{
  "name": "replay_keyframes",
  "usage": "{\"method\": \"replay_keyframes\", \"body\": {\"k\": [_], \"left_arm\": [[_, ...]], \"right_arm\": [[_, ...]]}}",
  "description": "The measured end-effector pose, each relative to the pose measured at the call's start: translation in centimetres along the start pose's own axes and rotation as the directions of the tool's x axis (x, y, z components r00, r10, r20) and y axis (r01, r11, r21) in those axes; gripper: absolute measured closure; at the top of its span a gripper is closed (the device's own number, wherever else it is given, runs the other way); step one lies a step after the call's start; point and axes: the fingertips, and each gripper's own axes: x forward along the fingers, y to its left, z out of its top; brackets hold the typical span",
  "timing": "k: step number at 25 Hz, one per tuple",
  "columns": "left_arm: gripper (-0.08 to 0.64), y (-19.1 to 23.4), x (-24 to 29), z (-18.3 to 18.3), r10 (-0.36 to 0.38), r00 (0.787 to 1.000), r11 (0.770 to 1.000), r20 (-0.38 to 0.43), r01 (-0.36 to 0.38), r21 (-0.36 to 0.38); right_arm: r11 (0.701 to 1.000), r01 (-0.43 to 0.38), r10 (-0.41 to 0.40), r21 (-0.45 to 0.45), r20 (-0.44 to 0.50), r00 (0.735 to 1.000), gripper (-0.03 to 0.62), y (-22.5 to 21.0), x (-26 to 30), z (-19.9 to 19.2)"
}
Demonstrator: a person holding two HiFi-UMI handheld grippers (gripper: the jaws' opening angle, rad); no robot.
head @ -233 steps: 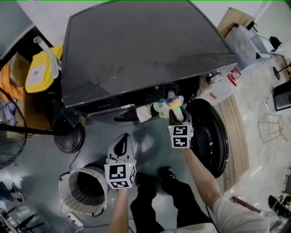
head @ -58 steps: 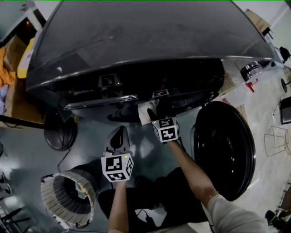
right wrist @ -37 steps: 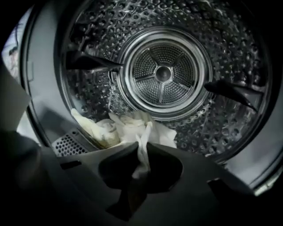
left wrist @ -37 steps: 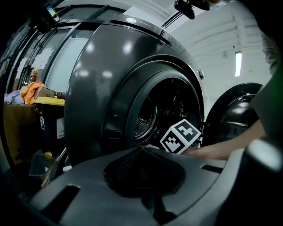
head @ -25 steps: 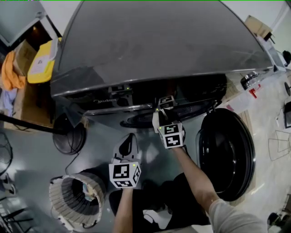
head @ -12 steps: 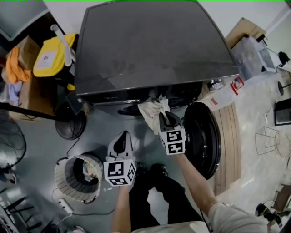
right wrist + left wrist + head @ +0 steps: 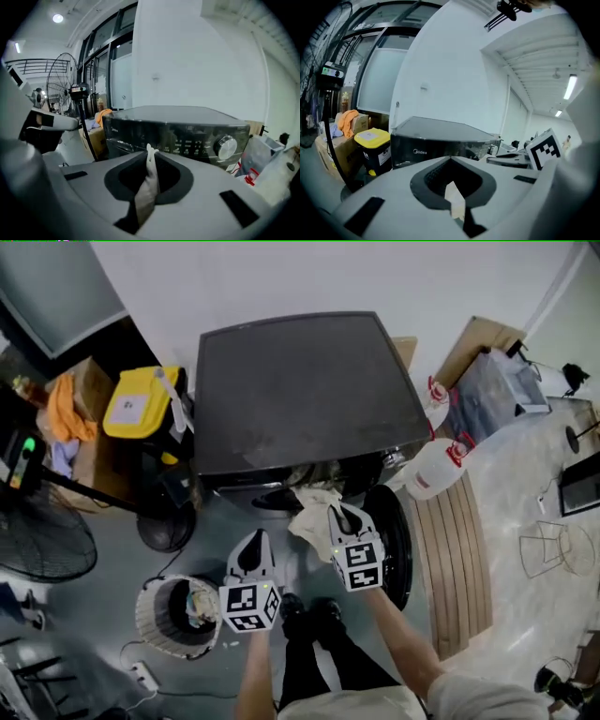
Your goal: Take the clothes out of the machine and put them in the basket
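Note:
The dark grey washing machine (image 7: 309,390) stands ahead of me, its round door (image 7: 392,540) swung open to the right. My right gripper (image 7: 336,512) is shut on a cream cloth (image 7: 307,512), which hangs bunched in front of the drum opening. In the right gripper view a strip of that cloth (image 7: 149,183) sticks up between the closed jaws. My left gripper (image 7: 253,538) hovers lower left of it, shut and carrying nothing; only a small pale strip (image 7: 454,202) shows at its seam. The round basket (image 7: 150,624) sits on the floor at the left with some clothes inside.
A yellow-lidded bin (image 7: 141,404) and a cardboard box with orange cloth (image 7: 70,409) stand left of the machine. A floor fan (image 7: 42,540) is at the far left. White jugs (image 7: 436,470) and a wooden board (image 7: 459,549) lie to the right. A cable runs past the basket.
Both grippers have risen and drawn back from the drum opening. The cream cloth has come out of the machine in the right gripper. The view has pulled up and away.

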Motion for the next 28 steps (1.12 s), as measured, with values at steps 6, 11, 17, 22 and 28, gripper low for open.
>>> {"method": "replay_keyframes", "body": {"k": [6,11,17,22,28], "left_arm": [[0.541,-3.0,-3.2,5.9,0.026,0.998,0.999,0.05,-0.027,0.023],[0.541,-5.8,-5.0,10.3,0.046,0.995,0.997,0.09,-0.051,0.059],[0.541,-7.9,-7.8,14.9,0.06,0.989,0.993,0.137,-0.074,0.097],[0.541,-8.0,-11.0,18.0,0.102,0.976,0.989,0.194,-0.121,0.088],[0.541,-5.6,-15.4,19.6,0.187,0.955,0.975,0.228,-0.21,0.078]], "right_arm": [[0.999,-0.034,0.035,-0.006,0.063,0.997,0.548,-0.7,-5.9,6.0],[0.997,-0.064,0.069,-0.038,0.148,0.987,0.548,-2.2,-10.3,11.8],[0.99,-0.106,0.126,-0.088,0.268,0.955,0.548,-1.9,-15.0,19.4],[0.978,-0.15,0.191,-0.145,0.327,0.926,0.548,-0.1,-18.2,23.7],[0.948,-0.229,0.3,-0.219,0.384,0.874,0.548,4.5,-20.5,28.1]]}}
